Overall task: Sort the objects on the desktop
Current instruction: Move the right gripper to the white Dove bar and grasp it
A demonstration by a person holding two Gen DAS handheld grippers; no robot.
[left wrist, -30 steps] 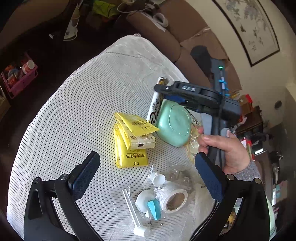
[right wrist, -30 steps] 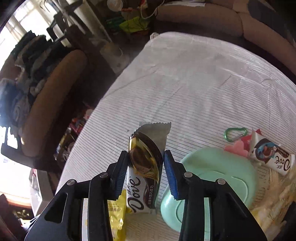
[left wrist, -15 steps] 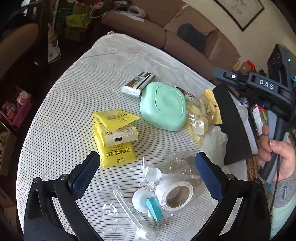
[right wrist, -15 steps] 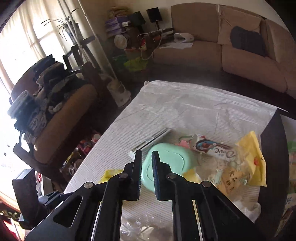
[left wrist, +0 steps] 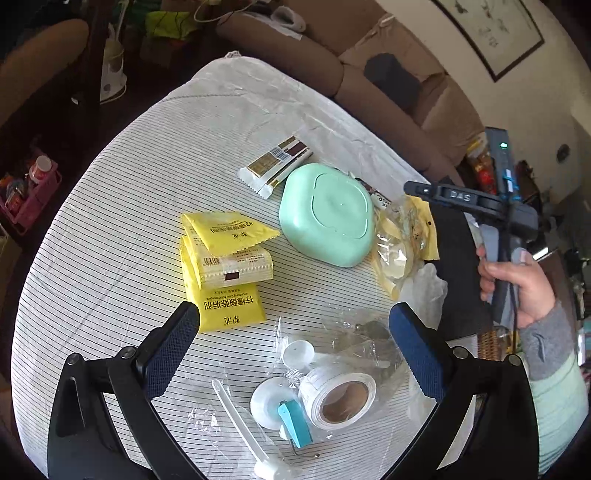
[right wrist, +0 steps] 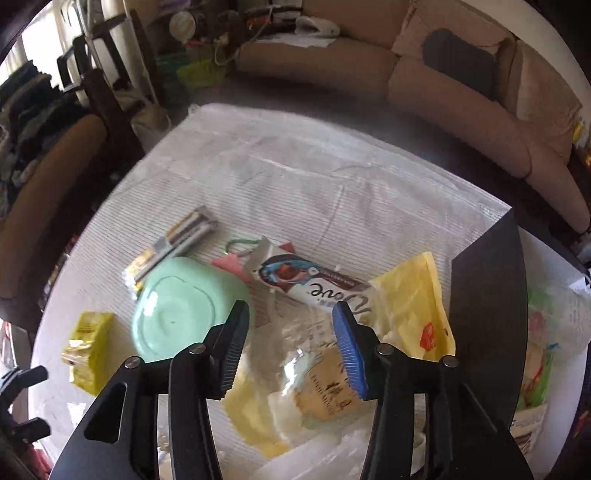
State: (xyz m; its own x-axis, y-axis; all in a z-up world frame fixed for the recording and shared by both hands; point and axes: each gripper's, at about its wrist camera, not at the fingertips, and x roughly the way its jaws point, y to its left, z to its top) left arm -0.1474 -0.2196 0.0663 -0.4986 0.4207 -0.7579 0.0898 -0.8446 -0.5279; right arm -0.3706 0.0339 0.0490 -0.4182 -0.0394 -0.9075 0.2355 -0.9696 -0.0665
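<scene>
Mint box (left wrist: 325, 214) lidded, contents hidden

Beyond the striped tablecloth (left wrist: 110, 206) I see a tan sofa (left wrist: 399, 107) with a dark cushion (left wrist: 391, 79), a framed painting (left wrist: 491, 29) above that sofa, and, left of the sofa, perhaps a pink basket of bottles (left wrist: 27, 190).

"Dove" on chocolate wrapper (right wrist: 317, 286) (upside down), "DAS" on right tongs (left wrist: 458, 195)
</scene>
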